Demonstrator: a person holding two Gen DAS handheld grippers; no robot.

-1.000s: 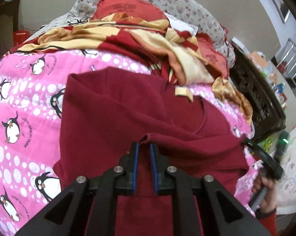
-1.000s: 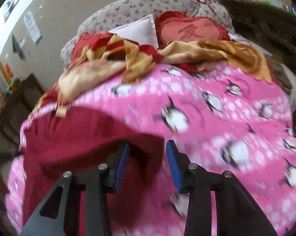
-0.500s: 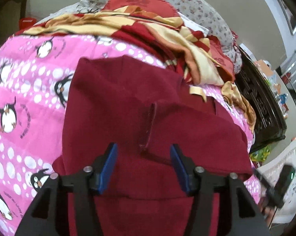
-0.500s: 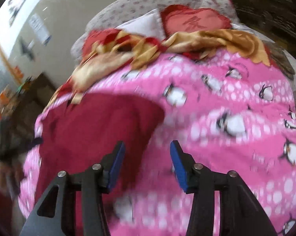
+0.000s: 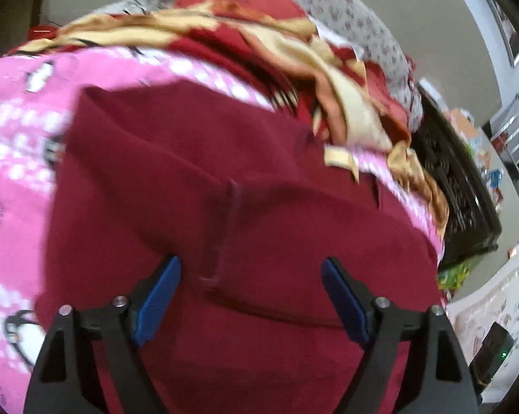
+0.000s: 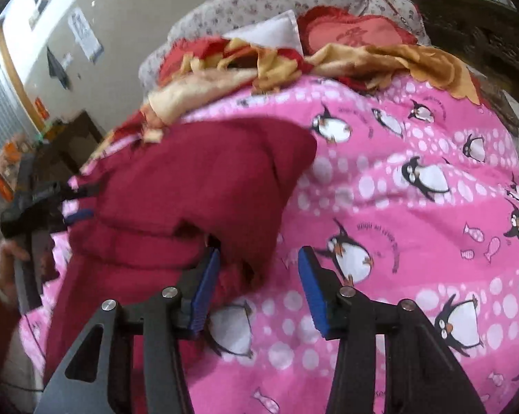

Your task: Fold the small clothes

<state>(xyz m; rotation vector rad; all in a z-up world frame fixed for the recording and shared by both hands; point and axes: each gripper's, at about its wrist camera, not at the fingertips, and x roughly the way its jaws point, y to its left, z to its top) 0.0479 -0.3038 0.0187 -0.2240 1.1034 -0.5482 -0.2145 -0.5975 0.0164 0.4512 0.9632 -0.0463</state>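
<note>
A dark red garment point(image 5: 197, 179) lies folded over on the pink penguin sheet point(image 5: 14, 138). My left gripper point(image 5: 250, 276) hovers low over it, its jaws opening wide. A seamed edge of the fold point(image 5: 224, 234) lies between the blue pads point(image 5: 159, 293), which do not press on it. In the right wrist view the garment point(image 6: 197, 186) sits to the left. My right gripper point(image 6: 259, 276) stands open over the sheet point(image 6: 414, 241) just past the garment's edge, with nothing gripped. The left gripper point(image 6: 52, 203) and the hand holding it show at far left.
A crumpled red and gold blanket point(image 5: 259, 45) and a red pillow point(image 6: 356, 34) lie at the head of the bed, against a flowered headboard point(image 6: 259, 0). Dark carved furniture point(image 5: 459, 186) stands beside the bed. Bare sheet stretches to the right of the garment.
My left gripper let go of the red fold and its jaws spread wide; the fold now lies on the garment. My right gripper slid off the garment's edge toward bare sheet.
</note>
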